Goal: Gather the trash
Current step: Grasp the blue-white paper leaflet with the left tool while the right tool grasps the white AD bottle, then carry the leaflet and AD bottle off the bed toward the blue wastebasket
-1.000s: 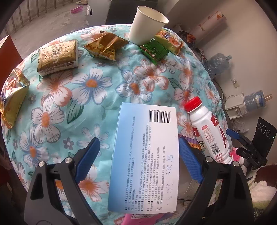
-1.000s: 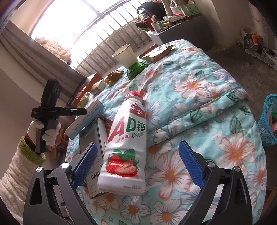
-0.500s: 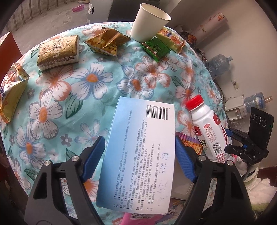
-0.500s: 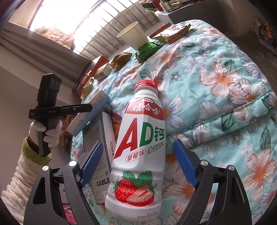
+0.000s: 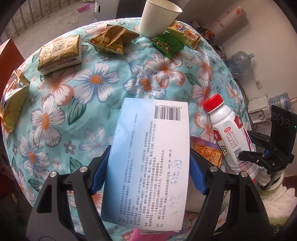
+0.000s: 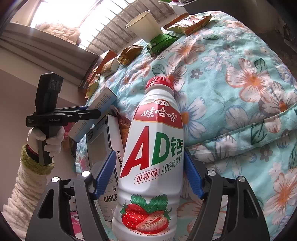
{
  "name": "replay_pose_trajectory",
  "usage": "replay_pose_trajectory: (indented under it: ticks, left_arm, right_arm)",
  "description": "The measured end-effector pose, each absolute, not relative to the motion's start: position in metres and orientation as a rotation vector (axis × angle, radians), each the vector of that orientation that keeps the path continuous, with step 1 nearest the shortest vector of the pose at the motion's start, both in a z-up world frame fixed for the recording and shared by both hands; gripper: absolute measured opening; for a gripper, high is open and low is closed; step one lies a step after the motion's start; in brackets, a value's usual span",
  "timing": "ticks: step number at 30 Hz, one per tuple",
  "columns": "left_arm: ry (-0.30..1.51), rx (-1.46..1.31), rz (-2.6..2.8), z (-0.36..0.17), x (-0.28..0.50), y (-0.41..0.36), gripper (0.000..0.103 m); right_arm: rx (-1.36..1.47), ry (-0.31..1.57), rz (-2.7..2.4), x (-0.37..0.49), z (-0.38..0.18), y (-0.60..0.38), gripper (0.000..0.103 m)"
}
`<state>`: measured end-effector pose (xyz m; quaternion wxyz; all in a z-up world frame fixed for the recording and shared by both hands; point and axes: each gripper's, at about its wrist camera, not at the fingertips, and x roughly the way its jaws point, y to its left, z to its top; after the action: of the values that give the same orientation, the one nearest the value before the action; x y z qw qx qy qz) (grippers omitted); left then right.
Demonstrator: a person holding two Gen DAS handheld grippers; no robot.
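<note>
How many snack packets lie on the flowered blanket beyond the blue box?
5: gold packet at left edge, gold pack, crumpled one, green one, yellow one by the cup. More may be hidden.

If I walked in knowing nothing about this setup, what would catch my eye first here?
Probably the white strawberry-milk bottle with its red cap, lying on the flowered quilt between the blue pads of the right gripper, whose jaws have just been closing. Next, the pale blue box with a barcode, clamped in the left gripper. Beyond it stands a paper cup among snack wrappers.
</note>
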<state>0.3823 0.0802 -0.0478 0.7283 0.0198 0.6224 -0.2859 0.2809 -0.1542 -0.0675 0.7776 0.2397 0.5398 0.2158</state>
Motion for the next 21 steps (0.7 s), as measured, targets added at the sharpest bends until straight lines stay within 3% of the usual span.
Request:
replay_pose_trajectory:
  ticks: [9, 21]
  left_arm:
    - [1.322, 0.044, -0.608, -0.038, 0.379, 0.084, 0.07]
    - [1.131, -0.193, -0.513, 0.012, 0.33, 0.145, 0.07]
  right_arm:
    - [0.53, 1.161, 0.471, 0.278, -0.068, -0.164, 0.07]
    - [0.543, 1.139, 0.488, 0.272, -0.06, -0.182, 0.07]
